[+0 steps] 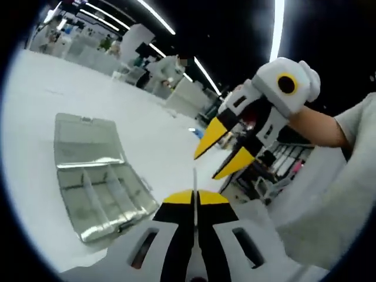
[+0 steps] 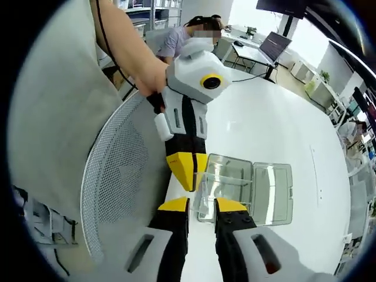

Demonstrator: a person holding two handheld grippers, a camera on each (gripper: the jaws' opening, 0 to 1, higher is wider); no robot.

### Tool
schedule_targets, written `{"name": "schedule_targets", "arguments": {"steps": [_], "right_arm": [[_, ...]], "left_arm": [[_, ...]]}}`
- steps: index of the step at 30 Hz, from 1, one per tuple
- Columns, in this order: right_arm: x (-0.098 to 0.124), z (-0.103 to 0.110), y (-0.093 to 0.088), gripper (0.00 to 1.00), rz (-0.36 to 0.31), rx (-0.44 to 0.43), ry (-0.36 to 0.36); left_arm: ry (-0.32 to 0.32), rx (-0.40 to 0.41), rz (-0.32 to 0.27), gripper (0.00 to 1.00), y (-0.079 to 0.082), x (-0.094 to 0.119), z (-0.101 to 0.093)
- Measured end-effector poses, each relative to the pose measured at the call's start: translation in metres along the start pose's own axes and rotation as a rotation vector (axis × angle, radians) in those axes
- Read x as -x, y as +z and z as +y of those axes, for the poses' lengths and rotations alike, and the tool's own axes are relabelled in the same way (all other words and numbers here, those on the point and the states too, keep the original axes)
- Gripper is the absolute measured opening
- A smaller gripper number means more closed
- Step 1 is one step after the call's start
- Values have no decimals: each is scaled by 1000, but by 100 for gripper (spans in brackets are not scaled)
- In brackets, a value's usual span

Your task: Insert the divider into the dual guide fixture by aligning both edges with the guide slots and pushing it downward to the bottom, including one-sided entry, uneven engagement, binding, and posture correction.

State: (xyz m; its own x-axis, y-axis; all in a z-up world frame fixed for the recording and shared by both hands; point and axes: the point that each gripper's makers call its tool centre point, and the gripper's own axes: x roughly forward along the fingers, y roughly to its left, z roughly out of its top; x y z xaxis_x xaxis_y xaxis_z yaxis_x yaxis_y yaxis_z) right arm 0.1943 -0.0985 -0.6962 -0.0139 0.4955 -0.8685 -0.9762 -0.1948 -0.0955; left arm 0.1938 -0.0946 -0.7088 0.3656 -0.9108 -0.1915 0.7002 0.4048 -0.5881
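Divider edge-on between left fingers; mesh chair beside right's.

Open compartment box lies on the white table, just ahead of the right gripper; left gripper beside its near edge; mesh chair alongside the table.

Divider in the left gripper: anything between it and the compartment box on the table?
Nothing visible blocks it. The left gripper is shut on the thin clear divider, held above the table. The open clear box lies apart with bare tabletop between. The right gripper hovers open off to the side, not in the path.
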Motion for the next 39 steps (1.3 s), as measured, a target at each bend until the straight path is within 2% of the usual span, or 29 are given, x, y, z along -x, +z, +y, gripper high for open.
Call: {"name": "schedule_targets", "arguments": {"steps": [3, 5, 8, 11, 17, 20, 39], "right_arm": [[-2, 4, 2, 10, 3, -8, 53], [-3, 2, 2, 9, 14, 5, 60], [-4, 6, 4, 8, 13, -15, 119], [-7, 6, 3, 4, 27, 6, 134], [-10, 10, 9, 3, 14, -19, 177], [-10, 12, 8, 0, 26, -6, 191], [-16, 16, 6, 0, 41, -51, 218]], "left_arm": [[-5, -98, 31, 0, -1, 0, -2], [-9, -108, 28, 0, 1, 1, -4], [-12, -141, 28, 0, 3, 1, -4], [-14, -173, 37, 0, 2, 1, -5], [-4, -276, 63, 0, -1, 0, -7], [-12, -296, 65, 0, -2, -2, -9], [-10, -364, 54, 0, -8, 0, -9]]}}
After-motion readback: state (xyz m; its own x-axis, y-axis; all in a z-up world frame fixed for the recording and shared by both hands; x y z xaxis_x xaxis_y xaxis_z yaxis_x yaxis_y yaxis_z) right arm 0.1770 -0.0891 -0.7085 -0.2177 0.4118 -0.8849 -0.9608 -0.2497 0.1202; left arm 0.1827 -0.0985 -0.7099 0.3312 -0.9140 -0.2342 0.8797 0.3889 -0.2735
